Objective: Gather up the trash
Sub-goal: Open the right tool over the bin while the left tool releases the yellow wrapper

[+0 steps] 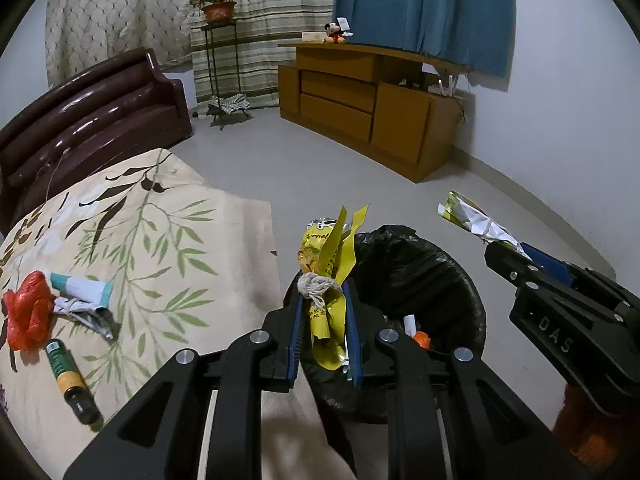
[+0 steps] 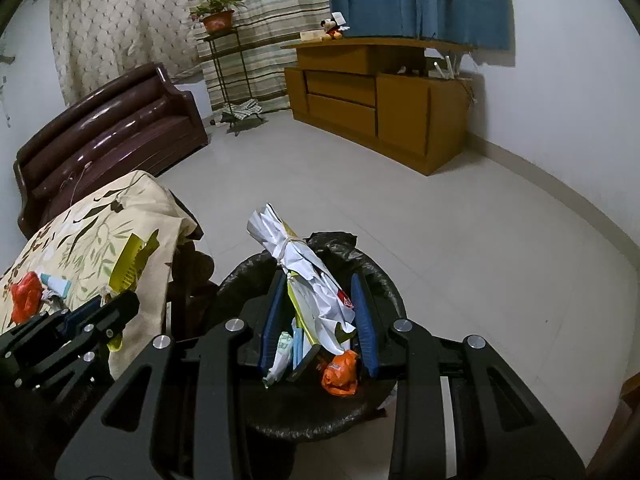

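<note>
My left gripper [image 1: 324, 292] is shut on a yellow snack wrapper [image 1: 326, 248] tied with a bit of string, held at the near left rim of the bin [image 1: 432, 264], which has a black liner. My right gripper [image 2: 318, 280] is shut on a crumpled white paper bundle [image 2: 304, 268], held right above the open bin [image 2: 336, 242]. An orange wrapper [image 2: 340, 372] and other scraps lie inside. The left wrist view shows the right gripper [image 1: 508, 252] with its bundle [image 1: 476, 220] over the bin's right side. On the tablecloth [image 1: 168, 216] remain a red plastic bag [image 1: 28, 312], crumpled white-teal paper [image 1: 84, 292] and a green-yellow bottle [image 1: 68, 376].
The cloth-covered table [image 2: 92, 232] stands left of the bin. A brown sofa [image 1: 100, 112] is behind it. A wooden cabinet [image 1: 360, 96] and a plant stand [image 1: 220, 60] line the far wall. Grey tiled floor [image 2: 440, 208] spreads to the right.
</note>
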Demonstrator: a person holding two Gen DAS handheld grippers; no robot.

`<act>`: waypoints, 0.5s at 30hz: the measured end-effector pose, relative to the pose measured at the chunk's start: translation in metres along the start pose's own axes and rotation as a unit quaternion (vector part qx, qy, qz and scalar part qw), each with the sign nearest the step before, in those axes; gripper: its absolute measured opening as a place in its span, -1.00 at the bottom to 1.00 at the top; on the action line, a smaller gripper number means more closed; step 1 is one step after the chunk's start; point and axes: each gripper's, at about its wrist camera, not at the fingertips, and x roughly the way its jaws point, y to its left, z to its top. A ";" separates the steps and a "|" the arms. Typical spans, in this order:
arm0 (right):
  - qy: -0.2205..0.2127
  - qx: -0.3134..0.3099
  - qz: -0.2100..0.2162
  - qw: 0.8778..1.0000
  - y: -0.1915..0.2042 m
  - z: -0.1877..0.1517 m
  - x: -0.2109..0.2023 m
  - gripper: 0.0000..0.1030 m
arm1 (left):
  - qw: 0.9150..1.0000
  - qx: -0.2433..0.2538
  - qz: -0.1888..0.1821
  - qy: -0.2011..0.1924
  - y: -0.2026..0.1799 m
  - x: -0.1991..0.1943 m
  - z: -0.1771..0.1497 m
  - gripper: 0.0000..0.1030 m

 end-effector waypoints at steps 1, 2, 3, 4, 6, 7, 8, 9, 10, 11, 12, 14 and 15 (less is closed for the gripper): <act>0.001 0.002 0.000 1.000 -0.001 0.000 0.002 -0.37 | 1.000 0.001 0.002 0.001 -0.001 0.001 0.000 -0.61; 0.002 0.003 -0.001 1.000 -0.001 0.001 0.005 -0.37 | 1.000 0.001 0.004 0.003 -0.001 0.004 0.000 -0.60; 0.004 0.005 0.000 1.000 -0.002 0.001 0.008 -0.36 | 1.000 0.001 0.003 0.007 -0.001 0.006 0.000 -0.59; 0.007 0.006 0.001 1.000 -0.003 0.000 0.010 -0.34 | 1.000 0.000 0.003 0.012 -0.001 0.008 0.000 -0.55; 0.012 0.010 0.004 1.000 -0.003 0.000 0.014 -0.28 | 1.000 -0.002 0.003 0.015 0.000 0.010 0.000 -0.34; 0.015 0.011 0.005 1.000 -0.004 -0.001 0.017 -0.15 | 1.000 -0.003 0.003 0.013 0.000 0.009 0.001 -0.20; 0.016 0.013 0.006 1.000 -0.004 -0.002 0.018 -0.12 | 1.000 -0.004 0.003 0.011 0.000 0.008 0.001 -0.16; 0.016 0.014 0.005 1.000 -0.004 -0.002 0.017 -0.12 | 1.000 -0.005 0.004 0.010 0.000 0.008 0.002 -0.13; 0.017 0.014 0.006 1.000 -0.004 -0.003 0.017 -0.12 | 1.000 -0.005 0.003 0.010 0.000 0.007 0.002 -0.11; 0.016 0.014 0.006 1.000 -0.004 -0.003 0.017 -0.12 | 1.000 -0.006 0.003 0.010 0.000 0.007 0.002 -0.10; 0.015 0.014 0.005 1.000 -0.004 -0.002 0.017 -0.12 | 1.000 -0.007 0.004 0.011 0.000 0.007 0.001 -0.05; 0.013 0.013 0.005 1.000 -0.002 -0.004 0.015 -0.10 | 1.000 -0.015 0.003 0.010 0.003 0.004 0.001 -0.02; 0.012 0.012 0.006 1.000 -0.001 -0.004 0.014 -0.10 | 1.000 -0.019 0.004 0.009 0.005 0.001 0.001 0.01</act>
